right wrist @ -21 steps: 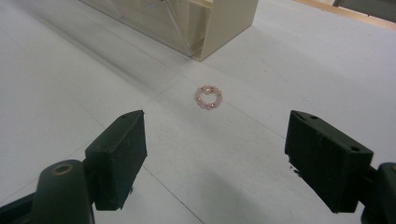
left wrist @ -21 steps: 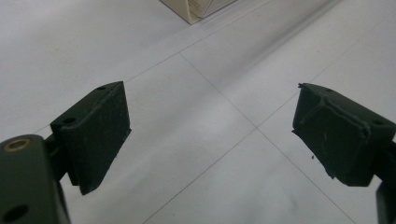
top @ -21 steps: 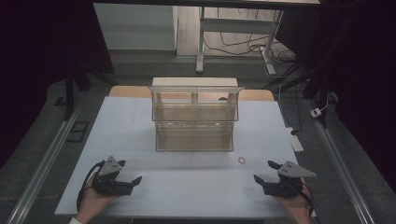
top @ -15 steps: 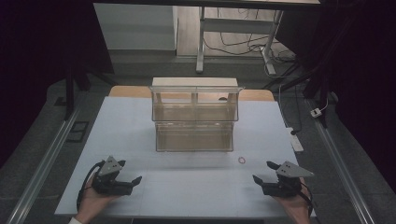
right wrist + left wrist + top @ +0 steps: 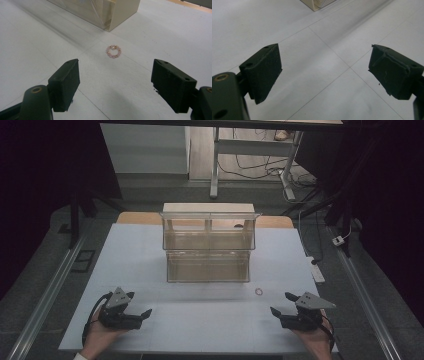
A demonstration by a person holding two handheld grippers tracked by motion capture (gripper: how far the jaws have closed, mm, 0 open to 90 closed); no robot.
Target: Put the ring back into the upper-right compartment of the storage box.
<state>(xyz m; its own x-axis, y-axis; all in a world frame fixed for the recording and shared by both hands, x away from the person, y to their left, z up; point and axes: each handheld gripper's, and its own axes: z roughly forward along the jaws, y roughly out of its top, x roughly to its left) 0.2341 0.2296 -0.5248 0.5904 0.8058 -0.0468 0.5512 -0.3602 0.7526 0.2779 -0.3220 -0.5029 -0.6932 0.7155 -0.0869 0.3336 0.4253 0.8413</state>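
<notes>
- Right gripper view: right gripper (image 5: 113, 82) spread wide, holding nothing; resolves the ring beyond its jaws as a pink bead bracelet (image 5: 113, 51) lying flat just short of the clear box's (image 5: 105, 12) corner.
- High view: same bracelet (image 5: 258, 291) a faint ring near the clear box (image 5: 208, 247), front right; two tiers, contents hard to make out.
- Left gripper (image 5: 324, 72) likewise wide apart, empty, box cut off at top edge.
</notes>
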